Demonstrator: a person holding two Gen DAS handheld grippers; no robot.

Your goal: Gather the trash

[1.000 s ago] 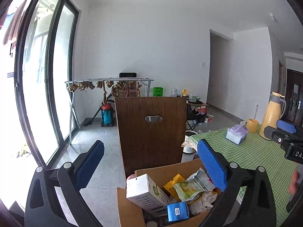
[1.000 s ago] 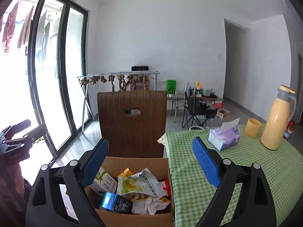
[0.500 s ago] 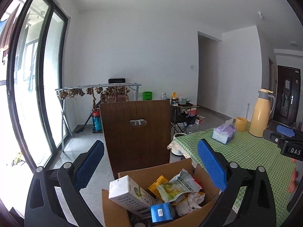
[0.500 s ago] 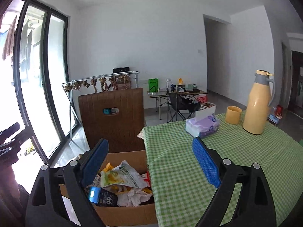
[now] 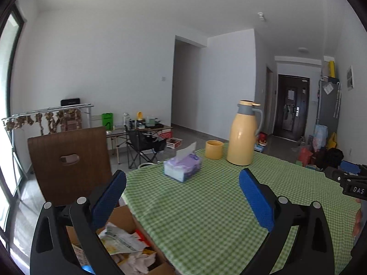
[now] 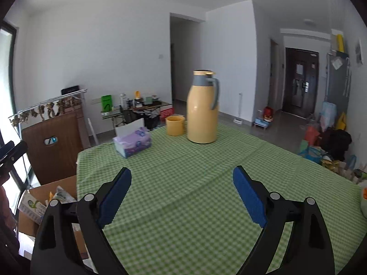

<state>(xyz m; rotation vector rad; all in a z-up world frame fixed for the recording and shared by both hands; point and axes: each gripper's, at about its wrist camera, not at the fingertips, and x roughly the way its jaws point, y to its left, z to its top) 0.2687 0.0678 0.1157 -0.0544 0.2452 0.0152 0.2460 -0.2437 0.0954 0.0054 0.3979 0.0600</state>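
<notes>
Taking the yellow jug (image 6: 202,110) as our landmark, we see it upright on the green checked table (image 6: 206,194). Left of it, well below the table edge, sits the cardboard box (image 5: 125,215) holding the trash (image 5: 121,244) (crumpled wrappers and cartons), in front of a brown chair (image 5: 68,162). Nearer the jug lie a purple tissue pack (image 6: 133,143) and, just beside it, a yellow cup (image 6: 175,125). Right of the jug, a dark door (image 6: 300,80) closes the hallway. Our left gripper (image 5: 183,197) and right gripper (image 6: 182,194) both hang over the cloth, jaws spread, holding nothing. Since half a second ago both views have swung right, from the box toward the table.
</notes>
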